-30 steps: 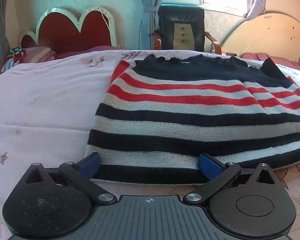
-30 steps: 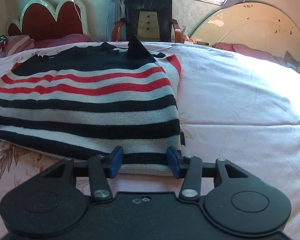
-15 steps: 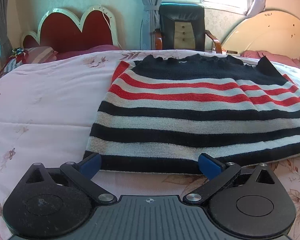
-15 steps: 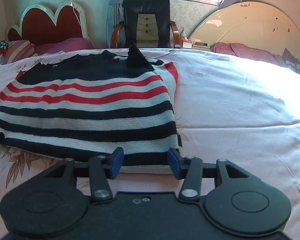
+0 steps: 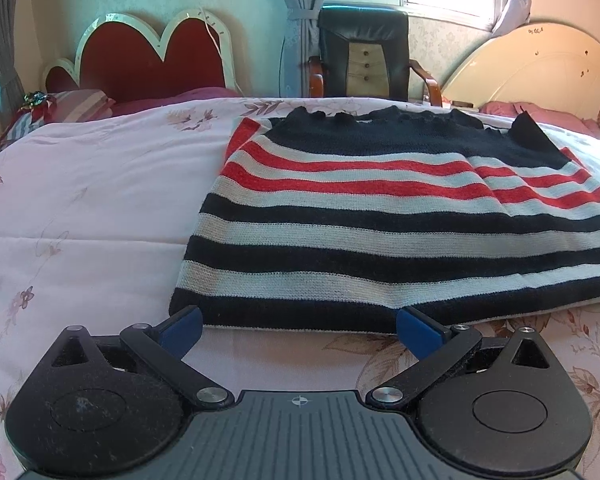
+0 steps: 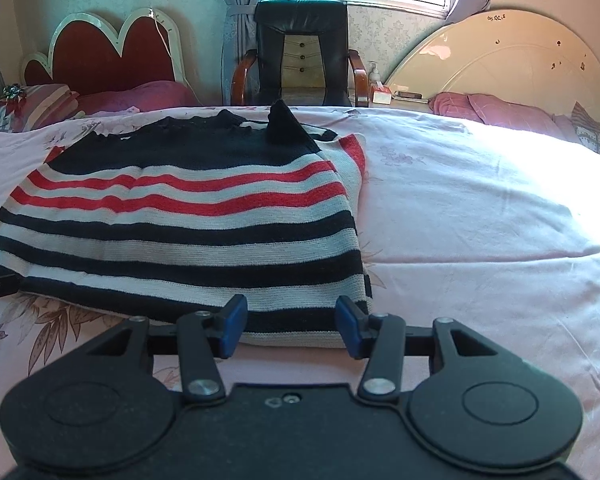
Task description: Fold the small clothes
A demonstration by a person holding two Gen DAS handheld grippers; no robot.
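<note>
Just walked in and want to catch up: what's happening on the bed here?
A person holds two grippers over a striped sweater lying flat on the bed. The left gripper and right gripper are both open at the near hem, one toward each bottom corner, gripping nothing. No fold of the hem is under way yet.

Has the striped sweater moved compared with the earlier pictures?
Cannot tell. In the left wrist view the striped sweater keeps its place on the floral bedspread and sits lower under the heart-shaped headboard, as a camera shift would give.
</note>
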